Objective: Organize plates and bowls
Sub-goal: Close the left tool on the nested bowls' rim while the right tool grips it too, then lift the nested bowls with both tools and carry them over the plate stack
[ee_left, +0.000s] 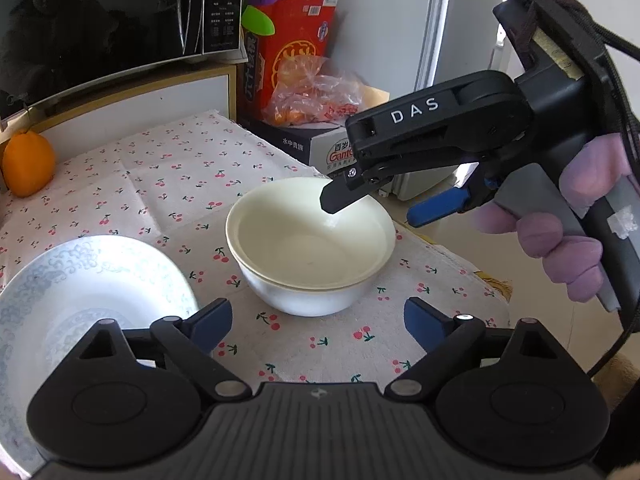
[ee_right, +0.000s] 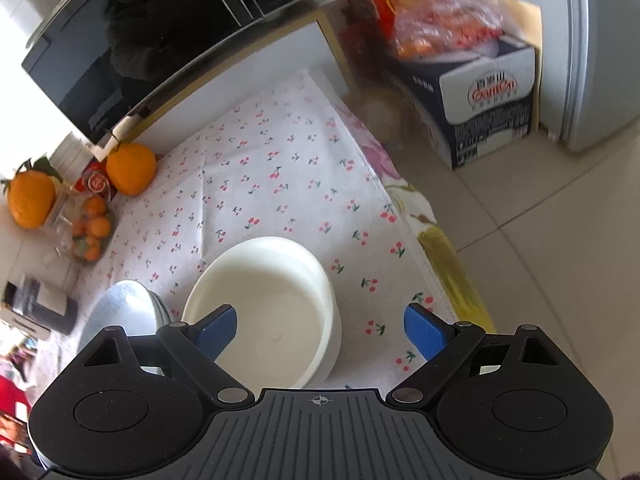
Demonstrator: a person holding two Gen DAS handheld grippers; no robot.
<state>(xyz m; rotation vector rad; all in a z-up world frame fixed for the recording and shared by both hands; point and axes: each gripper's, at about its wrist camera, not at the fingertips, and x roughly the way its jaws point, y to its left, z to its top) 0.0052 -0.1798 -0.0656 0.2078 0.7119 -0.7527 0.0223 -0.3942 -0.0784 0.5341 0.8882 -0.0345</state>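
While both claws are gaping empty, cream bowl (ee_left: pixel 316 236) is nesting in white bowl (ee_left: pixel 308 298) just ahead of left claw (ee_left: pixel 318 322), beneath right claw (ee_right: pixel 320 330); patterned plate (ee_left: pixel 80 292) is sitting left.

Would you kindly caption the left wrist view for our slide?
Right gripper jaws open over stacked cream bowls on the cherry-print cloth, patterned plate alongside.

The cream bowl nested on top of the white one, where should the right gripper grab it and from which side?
Probably the cream bowl by its thin rim, at the edge toward the table's open side, coming down from above. It stands upright in the white bowl, so only the rim is exposed. The open right gripper already has one finger above the bowl's inside.
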